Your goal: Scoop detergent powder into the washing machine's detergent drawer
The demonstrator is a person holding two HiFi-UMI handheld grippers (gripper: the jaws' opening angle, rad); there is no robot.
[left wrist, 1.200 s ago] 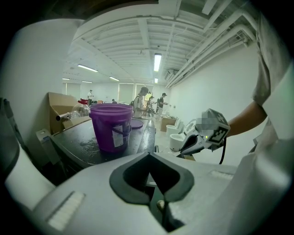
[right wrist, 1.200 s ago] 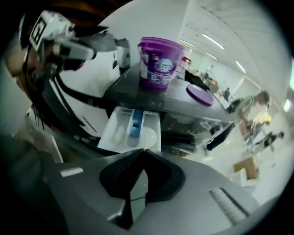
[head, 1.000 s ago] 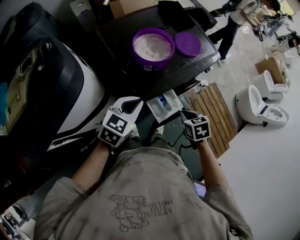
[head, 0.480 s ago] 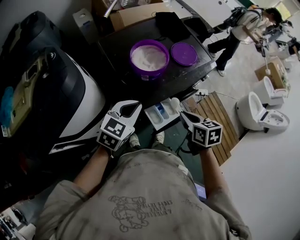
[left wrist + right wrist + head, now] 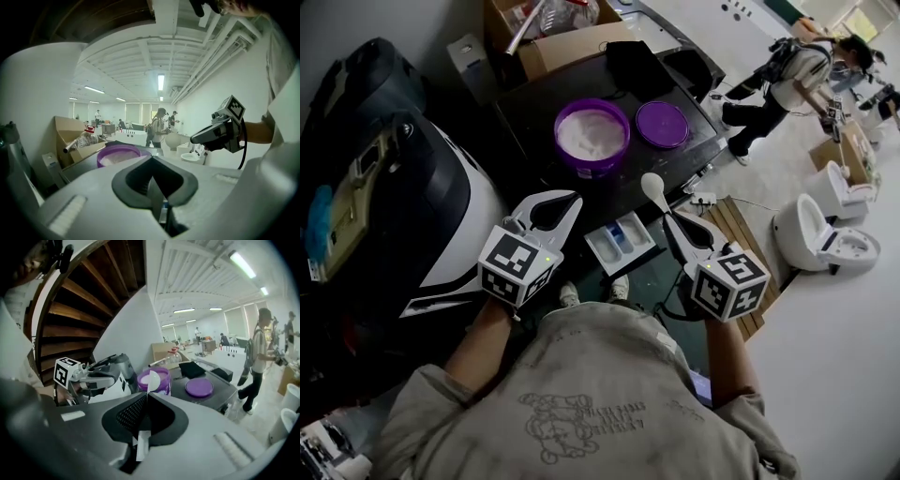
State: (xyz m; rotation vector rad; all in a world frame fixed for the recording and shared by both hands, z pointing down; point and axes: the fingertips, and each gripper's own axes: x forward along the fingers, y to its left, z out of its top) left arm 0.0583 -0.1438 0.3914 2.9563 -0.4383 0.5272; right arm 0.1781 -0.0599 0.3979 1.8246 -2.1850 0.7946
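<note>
Head view is showing the right gripper (image 5: 673, 221) clamping the thin handle of a white scoop (image 5: 654, 187). The scoop's bowl is hanging between the open purple detergent tub (image 5: 592, 137) and the pulled-out detergent drawer (image 5: 619, 244). The left gripper (image 5: 566, 202) is hovering just left of the drawer, its jaws pressed together on nothing. I cannot tell whether the bowl is carrying powder.

The likeliest trouble is the scoop pivoting in the pinch, since the jaws are gripping only the handle's end. A tilt would be spilling powder onto the dark machine top or past the drawer to the floor. The drawer's compartments are looking narrow, so a careless pour would be missing them. Nothing is steadying the drawer, so a bump could be pushing it inward.
</note>
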